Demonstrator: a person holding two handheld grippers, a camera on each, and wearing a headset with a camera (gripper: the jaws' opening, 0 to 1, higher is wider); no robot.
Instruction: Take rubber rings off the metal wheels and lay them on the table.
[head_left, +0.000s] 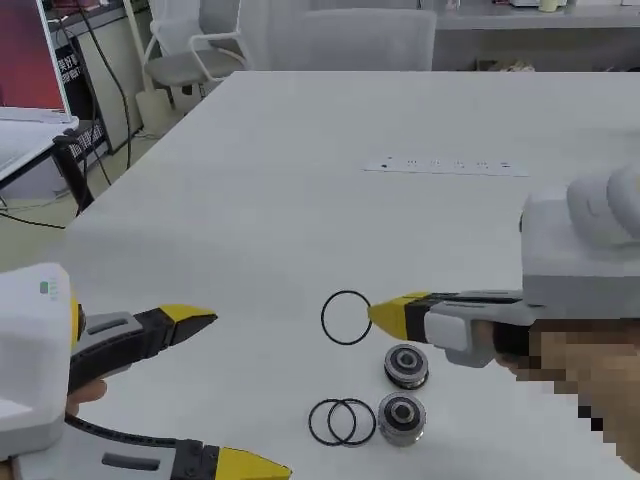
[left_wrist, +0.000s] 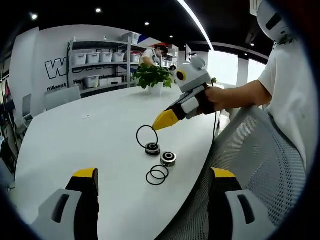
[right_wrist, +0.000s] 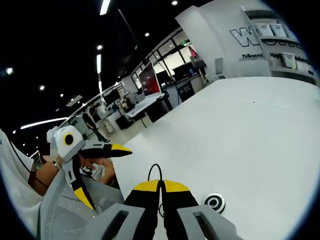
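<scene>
My right gripper (head_left: 378, 316) (right_wrist: 160, 185) is shut on the rim of a thin black rubber ring (head_left: 346, 318) (left_wrist: 146, 136), holding it just above the white table. Right of the ring are two metal wheels, one nearer the jaws (head_left: 406, 365) (left_wrist: 152, 148) and one closer to me (head_left: 402, 417) (left_wrist: 168, 158). Two loose rubber rings (head_left: 342, 421) (left_wrist: 157, 175) lie overlapping on the table beside the nearer wheel. My left gripper (head_left: 240, 392) (left_wrist: 153, 174) hovers open at the lower left, holding nothing, well left of the wheels. One wheel (right_wrist: 214, 202) shows beside the right jaws.
The white table (head_left: 300, 180) stretches far ahead with a flush power strip (head_left: 445, 166) set in it. Office chairs (head_left: 190, 45) stand past the far-left edge. In the left gripper view a mesh chair back (left_wrist: 250, 150) sits near the table edge.
</scene>
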